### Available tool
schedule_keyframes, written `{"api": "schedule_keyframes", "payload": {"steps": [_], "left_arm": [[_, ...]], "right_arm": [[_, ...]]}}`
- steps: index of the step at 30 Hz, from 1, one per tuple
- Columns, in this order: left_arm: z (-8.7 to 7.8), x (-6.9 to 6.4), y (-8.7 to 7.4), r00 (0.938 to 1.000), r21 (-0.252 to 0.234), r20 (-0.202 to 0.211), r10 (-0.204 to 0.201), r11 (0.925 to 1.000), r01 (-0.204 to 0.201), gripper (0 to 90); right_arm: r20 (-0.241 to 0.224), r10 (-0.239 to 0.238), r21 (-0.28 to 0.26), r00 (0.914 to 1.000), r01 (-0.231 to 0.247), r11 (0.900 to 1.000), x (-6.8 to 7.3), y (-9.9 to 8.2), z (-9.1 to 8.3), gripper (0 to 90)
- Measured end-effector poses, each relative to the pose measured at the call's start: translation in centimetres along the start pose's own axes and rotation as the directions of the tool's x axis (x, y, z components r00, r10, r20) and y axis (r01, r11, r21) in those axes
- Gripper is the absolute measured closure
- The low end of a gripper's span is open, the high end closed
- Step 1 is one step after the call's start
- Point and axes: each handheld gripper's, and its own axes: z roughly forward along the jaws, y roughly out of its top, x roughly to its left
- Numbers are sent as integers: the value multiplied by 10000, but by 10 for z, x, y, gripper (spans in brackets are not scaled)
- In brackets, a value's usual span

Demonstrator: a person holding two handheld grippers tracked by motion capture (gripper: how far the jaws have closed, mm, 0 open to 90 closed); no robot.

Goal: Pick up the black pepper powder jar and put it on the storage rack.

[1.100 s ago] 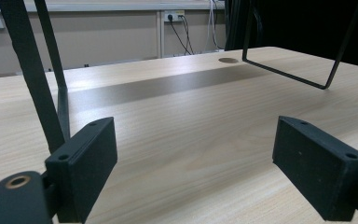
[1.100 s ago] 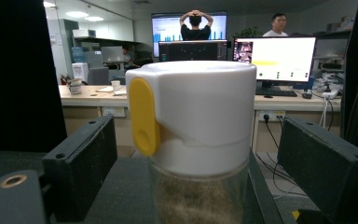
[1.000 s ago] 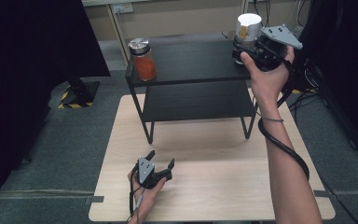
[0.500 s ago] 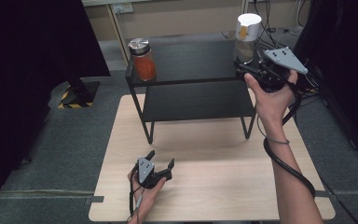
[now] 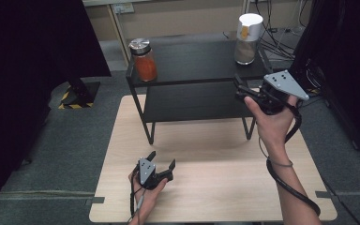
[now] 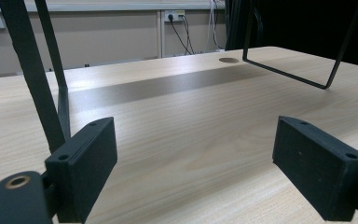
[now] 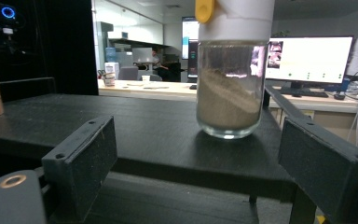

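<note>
Glass jar (image 5: pixel 249 41) with the white cap stands upright on the top of the black shelf (image 5: pixel 201 61), at the shelf's far right corner, with sandy powder filling most of it. My right gripper (image 5: pixel 243 89) hangs just off the shelf's front right edge, its jaws spread wide with nothing between them, and in the right gripper view the jar (image 7: pixel 233 74) sits a little way in from that edge, apart from both pads. I judge the jar fairly heavy for its size, stiff, smooth enough to slip, and liable to break if it tips off the shelf. The sound hold, to my eye, is across the straight glass wall below the cap, squarely and low enough to keep it from swinging, not on the cap or its yellow tab (image 7: pixel 205 9). A second jar (image 5: pixel 143 61) of orange powder stands at the shelf's far left corner, well apart. My left gripper (image 5: pixel 161 161) rests on the wooden table (image 5: pixel 243 187) in front of the shelf, jaws wide and empty.
</note>
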Motion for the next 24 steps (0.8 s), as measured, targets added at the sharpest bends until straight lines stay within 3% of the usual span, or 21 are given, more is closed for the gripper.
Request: {"api": "schedule_keyframes", "payload": {"steps": [24], "left_arm": [[0,-1,0,10000,-5,-20,11,10000,-11,131]], "right_arm": [[-491,46,390,9988,-27,9992,-5,-52,-38,118]]}}
